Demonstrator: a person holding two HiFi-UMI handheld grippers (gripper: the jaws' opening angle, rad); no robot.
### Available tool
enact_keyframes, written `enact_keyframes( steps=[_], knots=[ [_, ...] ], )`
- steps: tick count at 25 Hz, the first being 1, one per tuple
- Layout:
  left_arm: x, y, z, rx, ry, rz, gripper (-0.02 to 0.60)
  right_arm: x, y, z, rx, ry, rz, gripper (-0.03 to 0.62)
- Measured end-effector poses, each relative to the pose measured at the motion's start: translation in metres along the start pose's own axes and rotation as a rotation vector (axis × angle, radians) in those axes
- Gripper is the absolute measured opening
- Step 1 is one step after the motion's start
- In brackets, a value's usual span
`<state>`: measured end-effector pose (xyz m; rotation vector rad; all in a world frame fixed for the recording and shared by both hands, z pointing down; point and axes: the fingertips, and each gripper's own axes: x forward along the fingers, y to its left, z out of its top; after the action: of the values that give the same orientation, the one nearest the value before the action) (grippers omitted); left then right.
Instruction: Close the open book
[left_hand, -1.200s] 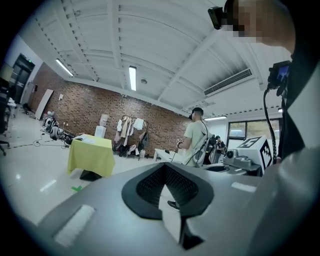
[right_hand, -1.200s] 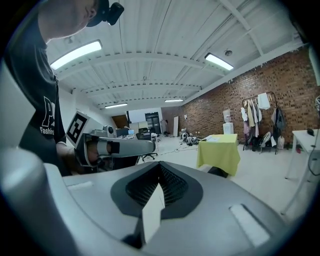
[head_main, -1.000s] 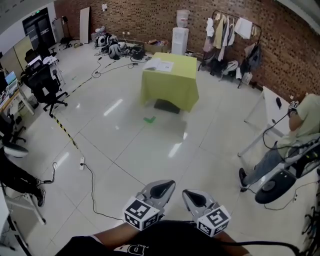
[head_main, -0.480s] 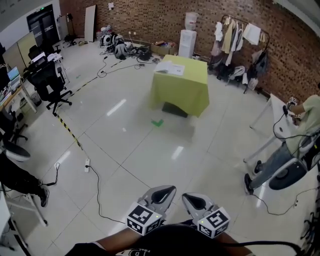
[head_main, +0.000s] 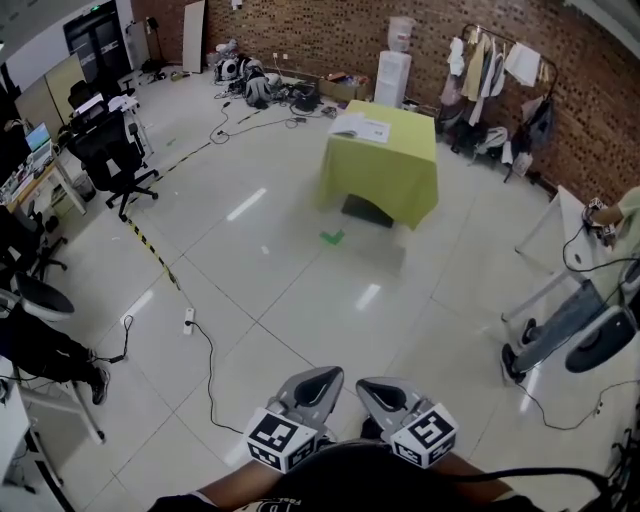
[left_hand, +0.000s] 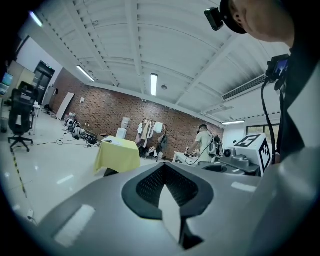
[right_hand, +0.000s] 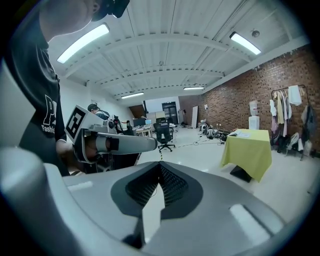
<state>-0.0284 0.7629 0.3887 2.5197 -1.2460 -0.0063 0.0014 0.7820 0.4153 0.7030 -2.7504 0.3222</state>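
Observation:
The open book (head_main: 362, 127) lies on a table draped in a yellow-green cloth (head_main: 390, 175) far across the room, well away from both grippers. Low in the head view my left gripper (head_main: 318, 384) and right gripper (head_main: 374, 392) sit side by side, close to my body, both shut with nothing in them. The left gripper view shows its shut jaws (left_hand: 164, 165) and the table (left_hand: 117, 155) small and distant. In the right gripper view the jaws (right_hand: 160, 164) are together too, with the table (right_hand: 248, 148) off to the right.
A white tiled floor lies between me and the table. A power strip and cable (head_main: 188, 318) and striped tape (head_main: 150, 250) run at left, near an office chair (head_main: 112, 160). A seated person (head_main: 620, 215) and white desk (head_main: 570, 235) are at right. A dark object (head_main: 365, 212) sits under the table.
The table and book have drifted rightward and slightly nearer in the head view as I move across the floor. Both grippers stay shut and side by side in front of me.

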Motion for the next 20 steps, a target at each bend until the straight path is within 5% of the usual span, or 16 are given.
enact_keyframes(
  steps=[10,20],
  knots=[
    [0.02,0.026,0.012,0.013,0.001,0.069,0.008,0.013,-0.032,0.014,0.023,-0.049,0.022,0.008],
    [0.091,0.046,0.035,0.033,0.007,0.056,0.008,0.032,-0.103,0.033,0.025,-0.09,0.042,0.008]
  ],
)
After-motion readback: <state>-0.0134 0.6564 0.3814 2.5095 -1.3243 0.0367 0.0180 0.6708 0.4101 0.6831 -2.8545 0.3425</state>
